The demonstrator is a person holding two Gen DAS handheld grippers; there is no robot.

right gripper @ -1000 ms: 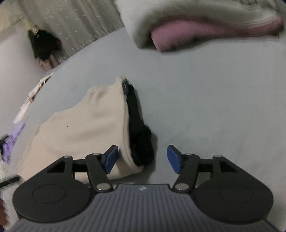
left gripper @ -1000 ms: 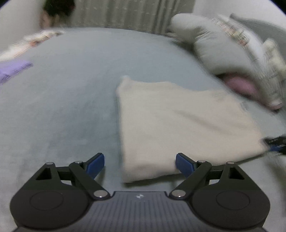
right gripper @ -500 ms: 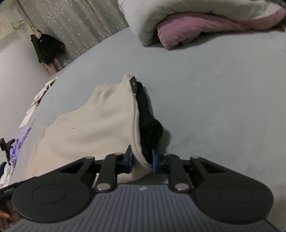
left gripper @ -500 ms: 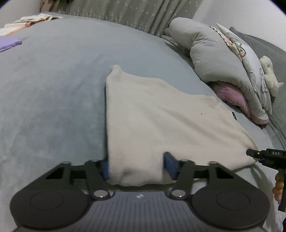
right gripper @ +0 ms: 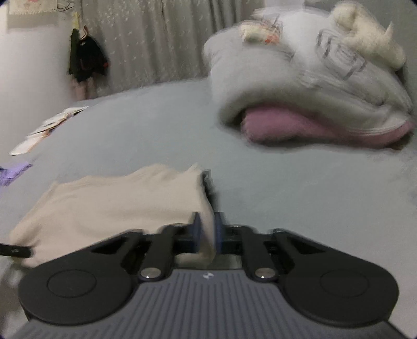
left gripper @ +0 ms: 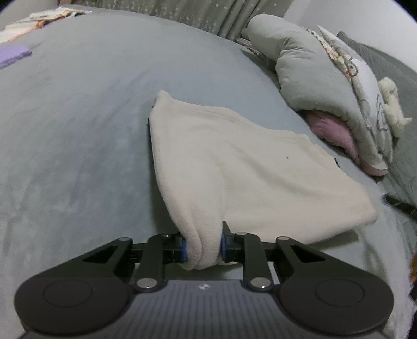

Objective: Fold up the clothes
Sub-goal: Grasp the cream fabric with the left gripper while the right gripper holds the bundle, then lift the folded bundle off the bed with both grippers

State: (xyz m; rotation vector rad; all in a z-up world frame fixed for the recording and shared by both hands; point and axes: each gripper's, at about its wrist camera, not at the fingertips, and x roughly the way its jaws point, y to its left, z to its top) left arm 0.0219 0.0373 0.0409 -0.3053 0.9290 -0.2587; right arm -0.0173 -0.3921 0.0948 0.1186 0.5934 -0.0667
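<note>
A cream fleece garment (left gripper: pixel 247 169), folded flat with a dark lining at its edge, lies on the grey bed (left gripper: pixel 78 130). My left gripper (left gripper: pixel 203 245) pinches a bunched fold of its near corner between the blue pads, its jaws still closing. In the right wrist view the same garment (right gripper: pixel 117 203) stretches away to the left, and my right gripper (right gripper: pixel 207 232) is shut on its other near corner, held slightly off the bed (right gripper: pixel 286 195). The right gripper's dark tip (left gripper: pixel 398 206) shows at the left view's right edge.
A grey duvet over a pink pillow (left gripper: pixel 325 91) is heaped at the far right, with a plush toy on top. A purple cloth (left gripper: pixel 13 53) and light clothes (left gripper: pixel 39 18) lie far left. Curtains and a dark hanging garment (right gripper: pixel 86 57) stand behind the bed.
Both grippers went from wide open to closed on the garment's near corners. The right one has risen and tilted, lifting its corner; the left stayed about where it was.
</note>
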